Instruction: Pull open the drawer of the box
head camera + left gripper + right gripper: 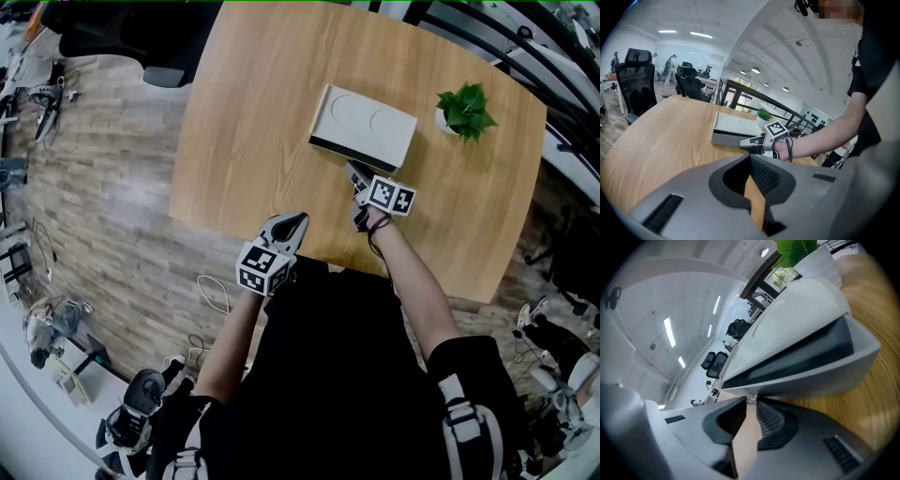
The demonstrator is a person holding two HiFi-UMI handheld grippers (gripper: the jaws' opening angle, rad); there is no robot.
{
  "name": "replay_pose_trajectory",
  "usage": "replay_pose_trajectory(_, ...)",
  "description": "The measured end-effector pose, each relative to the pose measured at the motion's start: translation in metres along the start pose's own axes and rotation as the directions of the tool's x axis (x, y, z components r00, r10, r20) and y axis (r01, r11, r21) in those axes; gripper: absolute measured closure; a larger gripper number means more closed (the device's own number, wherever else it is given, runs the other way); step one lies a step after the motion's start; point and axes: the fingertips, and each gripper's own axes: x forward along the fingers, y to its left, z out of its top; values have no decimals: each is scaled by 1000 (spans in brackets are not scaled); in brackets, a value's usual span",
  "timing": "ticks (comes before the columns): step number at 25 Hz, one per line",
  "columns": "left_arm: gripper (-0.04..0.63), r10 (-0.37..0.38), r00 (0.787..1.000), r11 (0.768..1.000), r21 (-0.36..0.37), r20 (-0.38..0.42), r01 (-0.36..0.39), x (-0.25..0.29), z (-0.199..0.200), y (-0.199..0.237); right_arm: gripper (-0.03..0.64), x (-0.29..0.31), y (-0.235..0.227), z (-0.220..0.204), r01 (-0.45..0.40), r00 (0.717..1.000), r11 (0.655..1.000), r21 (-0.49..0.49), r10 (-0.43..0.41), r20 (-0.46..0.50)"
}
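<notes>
**Grip taken on the drawer, pull yet to come**
The right claw (751,402) is nearly closed, seemingly pinching a small tab (751,400) on the drawer (820,380) of the box (366,122), which sits mid-counter (244,141) and looks barely open. The left claw (750,158) hangs closed on nothing, well apart from the box.

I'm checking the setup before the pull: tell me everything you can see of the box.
The box is flat, rectangular, pale grey-white and plastic-looking, with two shallow round dents on top and a dark slot along its front. It lies flat on the wooden table, with a potted plant beside it, apart. The right gripper is at its front, jaws seemingly pinching a small pale tab.
</notes>
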Motion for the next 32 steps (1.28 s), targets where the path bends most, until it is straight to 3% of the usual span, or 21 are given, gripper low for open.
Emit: replay_pose_trajectory(32, 572, -8, 999, 1000, 5, 38, 7, -3, -12, -33, 540, -18, 9, -50, -21, 996, 1000, -22, 19, -86)
